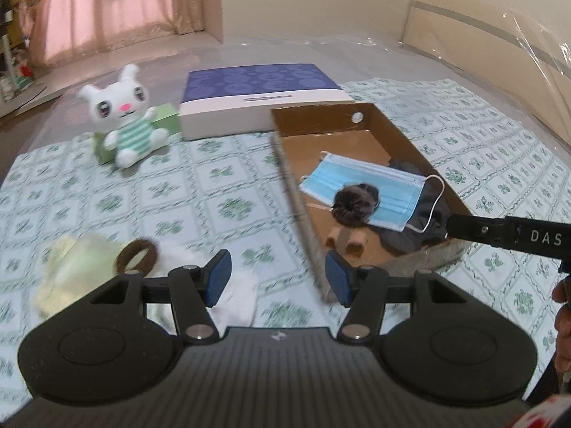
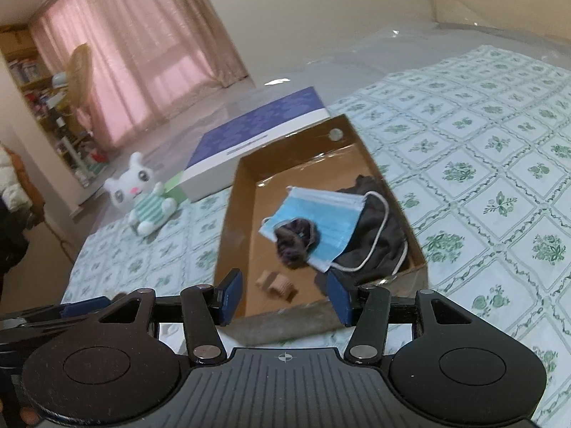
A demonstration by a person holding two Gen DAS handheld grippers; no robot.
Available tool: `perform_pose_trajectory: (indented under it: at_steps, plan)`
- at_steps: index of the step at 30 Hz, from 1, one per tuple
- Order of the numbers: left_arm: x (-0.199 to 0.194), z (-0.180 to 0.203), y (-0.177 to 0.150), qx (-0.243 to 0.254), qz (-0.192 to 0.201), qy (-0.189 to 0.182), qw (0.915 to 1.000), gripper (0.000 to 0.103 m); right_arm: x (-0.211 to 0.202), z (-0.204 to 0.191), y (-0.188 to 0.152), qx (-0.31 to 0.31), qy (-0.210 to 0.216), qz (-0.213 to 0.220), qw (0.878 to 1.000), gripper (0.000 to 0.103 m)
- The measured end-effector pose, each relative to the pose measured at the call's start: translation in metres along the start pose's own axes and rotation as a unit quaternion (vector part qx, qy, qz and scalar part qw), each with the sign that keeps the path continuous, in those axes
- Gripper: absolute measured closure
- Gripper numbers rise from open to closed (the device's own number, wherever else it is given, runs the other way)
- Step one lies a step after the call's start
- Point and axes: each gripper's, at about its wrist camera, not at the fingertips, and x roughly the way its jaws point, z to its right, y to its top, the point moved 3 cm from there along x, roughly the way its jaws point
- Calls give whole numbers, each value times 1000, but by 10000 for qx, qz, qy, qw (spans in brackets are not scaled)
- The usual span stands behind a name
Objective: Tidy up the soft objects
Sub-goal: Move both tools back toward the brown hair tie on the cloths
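My left hand-held gripper (image 1: 278,278) tilts downward over the patterned cloth, its blue pads (image 1: 218,278) apart with nothing between them. My right hand-held gripper (image 2: 285,297) angles down over the near wall of the cardboard box (image 2: 228,235), jaws likewise parted and empty — in the left view its black finger reaches in from the right edge, beside the box's near right corner.

Nearest my left hand-held gripper lies a loose heap of soft things: a pale yellow-green cloth (image 1: 71,267), a brown hair band (image 1: 137,253) shaped as a flat ring, and a white fluffy cloth (image 1: 239,292), all touching and partly hidden behind the fingers.

The box is a shallow, open brown tray with thin upright walls. Inside, a pleated blue face mask (image 2: 321,224) with white ear loops rests on a crumpled dark grey cloth (image 2: 374,235), and a dark fuzzy scrunchie (image 2: 294,240) sits on the mask. A small tan piece (image 2: 278,283) lies on the box floor near the front wall; what it is I cannot tell.

The green-and-white floral tablecloth (image 2: 481,185) on the surface is bare to the right of the box and between the box and the heap.

Farther back sit a white plush bunny (image 1: 125,121) in a striped green top, leaning on a small green box (image 1: 166,117), and a flat box with a purple lid (image 1: 264,100) touching the cardboard box's far wall.
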Motion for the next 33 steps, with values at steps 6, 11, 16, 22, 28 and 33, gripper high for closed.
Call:
perform_pose_trajectory:
  at_steps: [6, 11, 16, 22, 28, 33]
  plan:
    - [-40, -29, -26, -202, 81, 283, 9994, 47, -12, -19, -18, -248, 247, -117, 9993, 49]
    - [-70, -55, -45, -408, 152, 557, 9975, 47, -20, -36, -33, -478, 391, -203, 9979, 49]
    - [-92, -80, -64, -622, 176, 835, 9944, 47, -22, -56, -48, -774, 560, -308, 9949, 48]
    - [-107, -103, -81, -901, 190, 1026, 9904, 47, -15, -84, -67, -1136, 786, -484, 9892, 48]
    - [-107, -113, -87, -1016, 168, 1069, 9889, 47, -3, -109, -86, -1572, 920, -622, 9813, 48]
    - [-97, -117, -88, -1029, 136, 1049, 9891, 48, 9, -124, -96, -2009, 980, -616, 9727, 48]
